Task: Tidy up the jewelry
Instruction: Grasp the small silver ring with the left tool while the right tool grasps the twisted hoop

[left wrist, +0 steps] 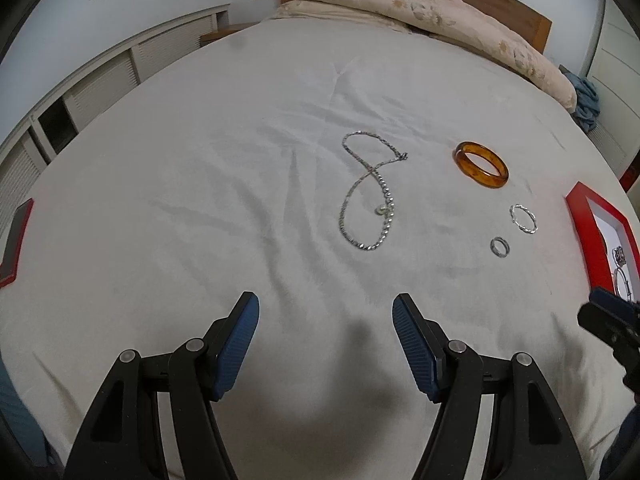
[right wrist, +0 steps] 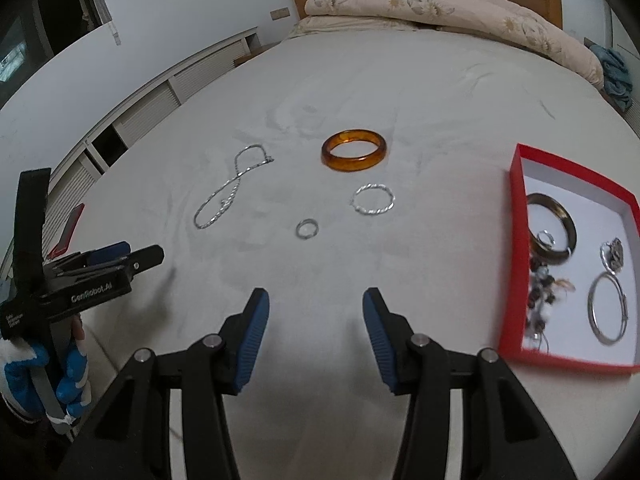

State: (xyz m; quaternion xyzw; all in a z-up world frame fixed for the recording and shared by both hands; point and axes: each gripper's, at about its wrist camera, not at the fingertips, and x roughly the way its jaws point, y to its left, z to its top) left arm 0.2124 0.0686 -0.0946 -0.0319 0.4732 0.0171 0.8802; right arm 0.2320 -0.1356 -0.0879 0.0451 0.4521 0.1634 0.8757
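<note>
On the white bedsheet lie a silver chain necklace (left wrist: 370, 192) (right wrist: 230, 194), an amber bangle (left wrist: 481, 165) (right wrist: 354, 155), a twisted silver bracelet (left wrist: 523, 219) (right wrist: 373, 199) and a small silver ring (left wrist: 500, 247) (right wrist: 307, 228). A red box (right wrist: 516, 248) (left wrist: 586, 228) at the right holds a dark bangle (right wrist: 558, 210), a silver hoop (right wrist: 610, 308) and other pieces. My left gripper (left wrist: 326, 316) is open and empty, short of the necklace. My right gripper (right wrist: 316, 312) is open and empty, short of the ring.
A folded floral quilt (left wrist: 420, 12) lies at the headboard. A red box lid (left wrist: 16, 240) sits at the bed's left edge. White louvred cabinets (left wrist: 100, 80) run along the left wall. Blue cloth (left wrist: 586, 104) lies at the far right.
</note>
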